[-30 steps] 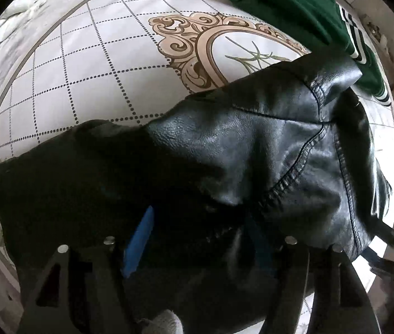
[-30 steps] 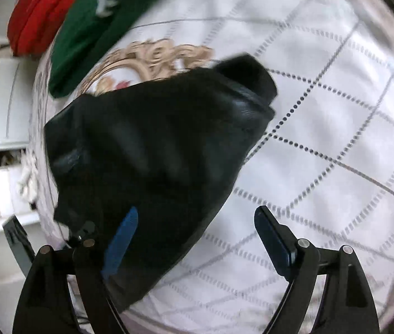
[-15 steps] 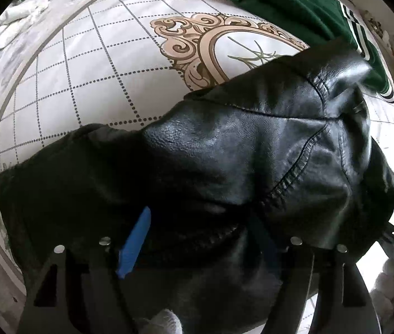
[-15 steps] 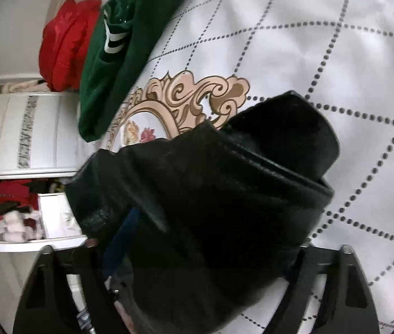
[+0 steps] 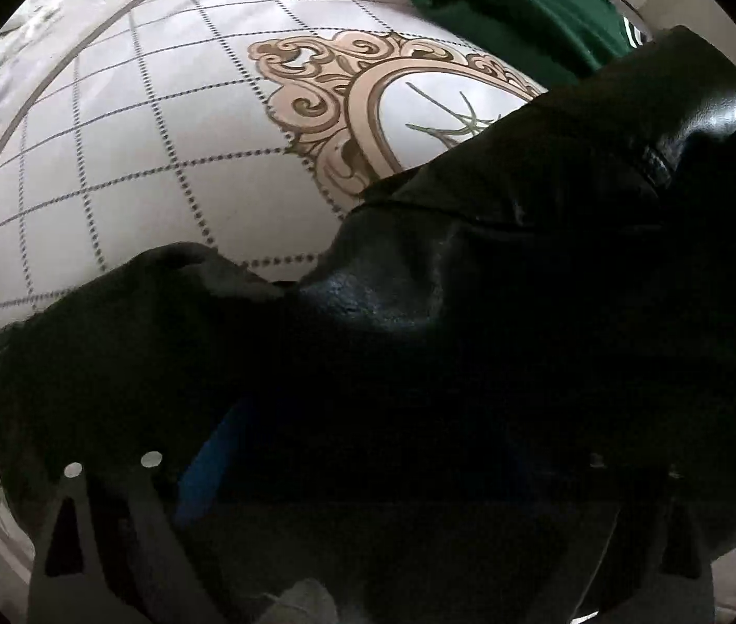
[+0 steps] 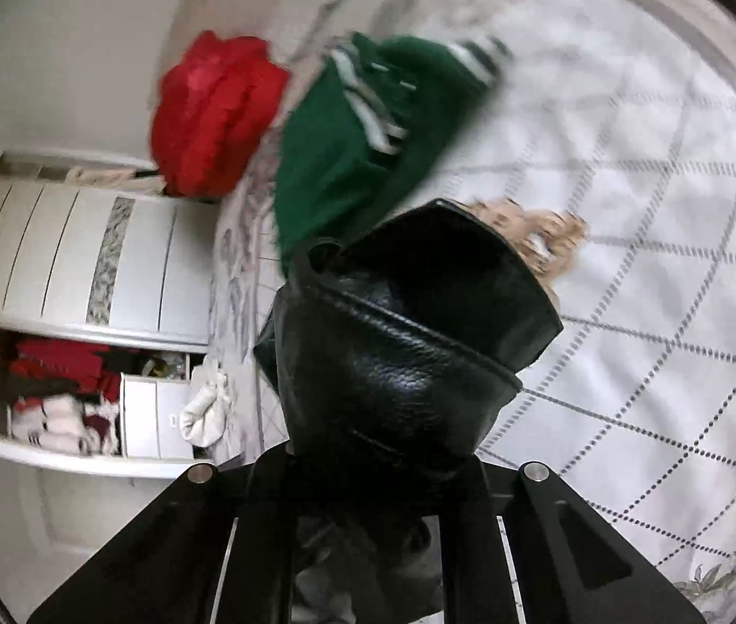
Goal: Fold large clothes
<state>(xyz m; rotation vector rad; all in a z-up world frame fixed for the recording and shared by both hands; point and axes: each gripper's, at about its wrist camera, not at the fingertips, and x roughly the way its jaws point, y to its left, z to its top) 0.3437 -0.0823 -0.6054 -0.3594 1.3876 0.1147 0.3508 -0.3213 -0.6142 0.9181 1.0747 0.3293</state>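
One black leather jacket (image 6: 399, 359) was pinched by the right gripper (image 6: 368, 473); left gripper (image 5: 368, 468) jaws stayed hidden, state unclear. One green garment (image 6: 363, 145) and one red garment (image 6: 212, 114) lay at 12 o'clock.

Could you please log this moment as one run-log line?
right gripper: shut on black leather jacket | left gripper: under jacket, grip unclear | surface: bedspread

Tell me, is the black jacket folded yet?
Not yet. The green garment and the red one already lie bundled on the bed. The right gripper is shut on the black jacket, lifting a bunched part. The rest lies rumpled over the left gripper, so flattening and folding remain.
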